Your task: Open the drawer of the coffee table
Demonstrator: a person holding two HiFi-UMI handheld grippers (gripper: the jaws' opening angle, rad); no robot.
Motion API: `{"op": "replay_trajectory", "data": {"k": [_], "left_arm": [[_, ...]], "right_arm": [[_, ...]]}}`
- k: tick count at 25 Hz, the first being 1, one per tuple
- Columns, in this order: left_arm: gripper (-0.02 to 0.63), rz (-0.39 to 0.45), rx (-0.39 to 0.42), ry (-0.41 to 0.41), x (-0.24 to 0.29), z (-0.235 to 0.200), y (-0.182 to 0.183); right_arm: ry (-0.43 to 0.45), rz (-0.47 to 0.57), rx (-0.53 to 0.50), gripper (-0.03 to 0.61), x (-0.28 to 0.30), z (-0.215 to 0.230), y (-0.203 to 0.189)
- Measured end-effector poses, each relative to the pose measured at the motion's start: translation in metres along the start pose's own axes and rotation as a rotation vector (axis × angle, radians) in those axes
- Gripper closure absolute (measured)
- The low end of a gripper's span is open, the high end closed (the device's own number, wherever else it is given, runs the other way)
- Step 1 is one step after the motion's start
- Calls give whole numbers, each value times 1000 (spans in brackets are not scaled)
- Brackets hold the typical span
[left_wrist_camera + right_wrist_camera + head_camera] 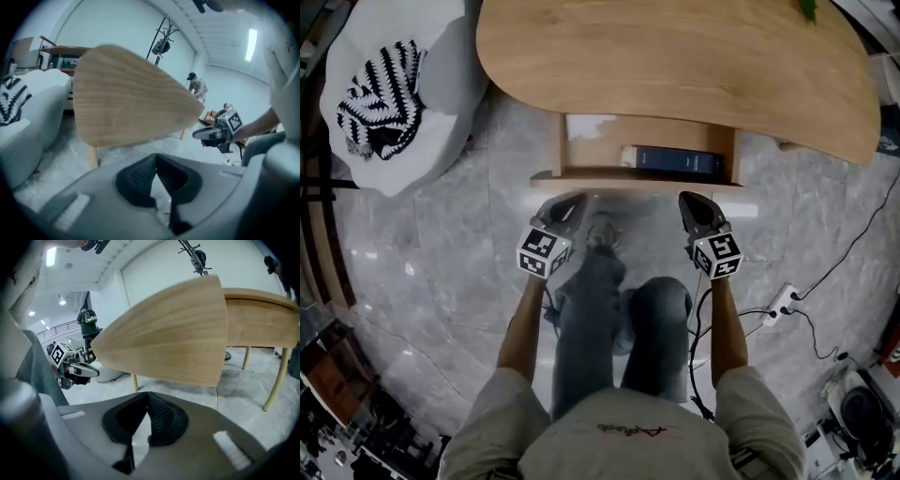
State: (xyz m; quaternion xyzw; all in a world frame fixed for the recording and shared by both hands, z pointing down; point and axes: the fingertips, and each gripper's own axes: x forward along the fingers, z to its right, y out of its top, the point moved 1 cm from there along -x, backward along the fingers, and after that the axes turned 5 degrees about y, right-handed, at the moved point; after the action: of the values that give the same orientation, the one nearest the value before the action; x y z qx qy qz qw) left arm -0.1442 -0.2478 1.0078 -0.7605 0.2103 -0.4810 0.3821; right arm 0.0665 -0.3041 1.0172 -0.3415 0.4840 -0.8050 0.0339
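The left gripper (572, 202) is hovering at the pulled-out drawer's (637, 180) seven o'clock, the right gripper (692, 202) at five o'clock, both with jaws pressed together on nothing; a dark book (678, 161) is lying inside.

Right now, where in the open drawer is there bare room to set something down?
Open wooden drawer: bare wood between its left wall and the dark blue book, bar a pale patch behind. Right side crowded by the book.

Glossy grey marble floor (441, 272), a white armchair (441, 112), a coat stand (161, 44) against a white wall (117, 23).
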Motion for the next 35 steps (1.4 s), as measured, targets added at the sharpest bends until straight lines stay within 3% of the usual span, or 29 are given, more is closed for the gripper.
{"op": "replay_trajectory", "data": {"k": [11, 20, 28, 35], "left_arm": [[611, -37, -123, 43, -117, 41, 95], [611, -2, -95, 38, -208, 86, 219], [611, 98, -81, 42, -304, 141, 369], [612, 273, 32, 56, -388, 161, 498]], "right_arm": [[0, -84, 75, 572, -82, -87, 107], [-10, -49, 50, 572, -149, -143, 234], [-13, 41, -7, 574, -236, -203, 386], [-68, 213, -92, 574, -295, -248, 514]]}}
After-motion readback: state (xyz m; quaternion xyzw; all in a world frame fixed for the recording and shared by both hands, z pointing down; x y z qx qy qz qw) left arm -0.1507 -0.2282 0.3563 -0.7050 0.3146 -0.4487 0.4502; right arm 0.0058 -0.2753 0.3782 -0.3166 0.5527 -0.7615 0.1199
